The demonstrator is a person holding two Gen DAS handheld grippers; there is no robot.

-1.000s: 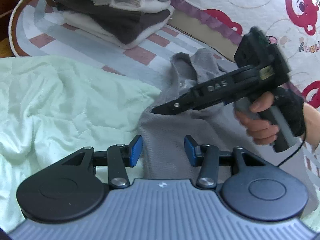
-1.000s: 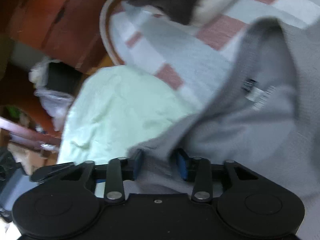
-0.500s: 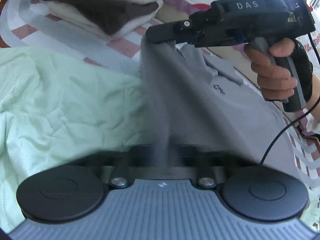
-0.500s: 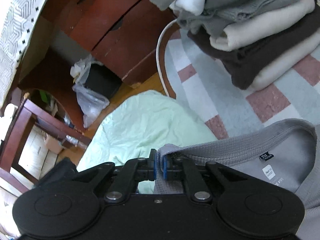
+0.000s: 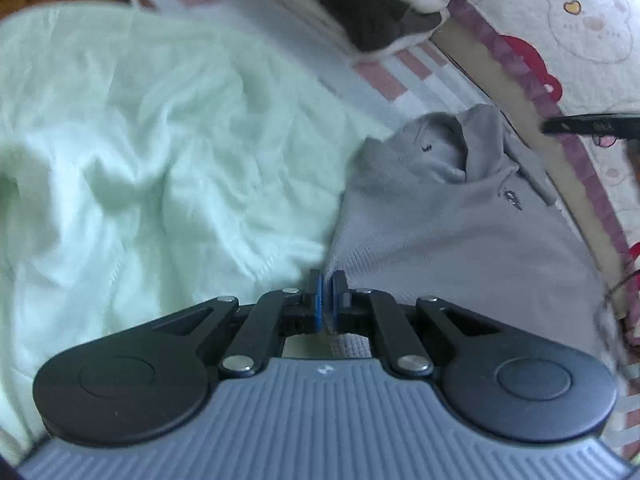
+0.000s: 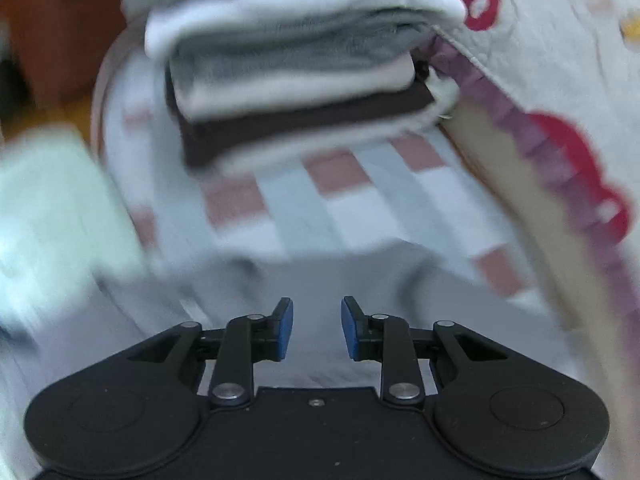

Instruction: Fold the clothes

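Left gripper (image 5: 327, 296) clenched on grey shirt (image 5: 452, 216) hem near bed edge; right gripper (image 6: 316, 328) released. Risk: lopsided pull bunching collar against green blanket (image 5: 160, 152).

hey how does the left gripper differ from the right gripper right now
The left gripper is shut, its blue pads pinching the hem edge of the grey shirt; the right gripper is open with nothing between its pads. The left gripper sits at the seam between shirt and the pale green quilt; the right gripper points toward the stack of folded clothes. Both have black linkages and blue pads.
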